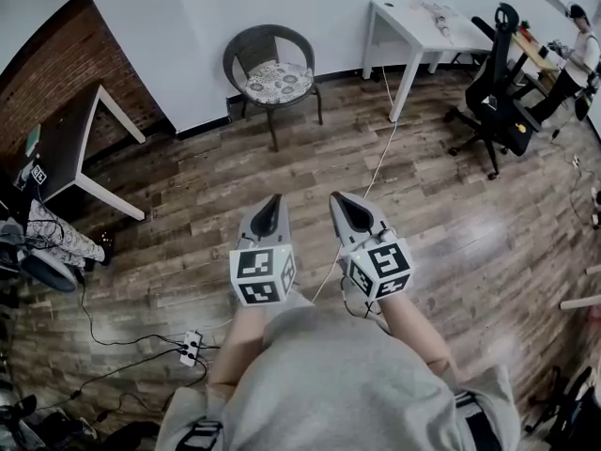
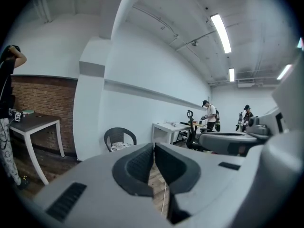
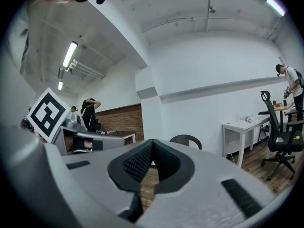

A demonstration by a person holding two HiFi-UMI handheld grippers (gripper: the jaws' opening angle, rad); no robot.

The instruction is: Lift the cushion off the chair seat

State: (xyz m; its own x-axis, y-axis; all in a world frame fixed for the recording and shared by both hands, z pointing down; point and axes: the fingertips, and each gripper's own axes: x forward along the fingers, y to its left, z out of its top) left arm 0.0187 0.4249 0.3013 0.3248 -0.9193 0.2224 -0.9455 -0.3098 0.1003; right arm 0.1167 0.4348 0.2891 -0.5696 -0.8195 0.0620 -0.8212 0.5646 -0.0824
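Well ahead of the left gripper (image 1: 268,207): chair (image 1: 246,53) by the wall, cushion (image 1: 278,80) flat on its seat, untouched. Left jaws together, nothing between. Right gripper (image 1: 349,205) just beside it, jaws together too, empty. Step in hand, I judge: approach. Next calls for walking closer, parting jaws, taking a cushion edge.

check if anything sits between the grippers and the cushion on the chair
Nothing visible does. Only bare floor lies between the left gripper, the right gripper and the cushion on the chair. A white cable runs along the floor just right of that path.
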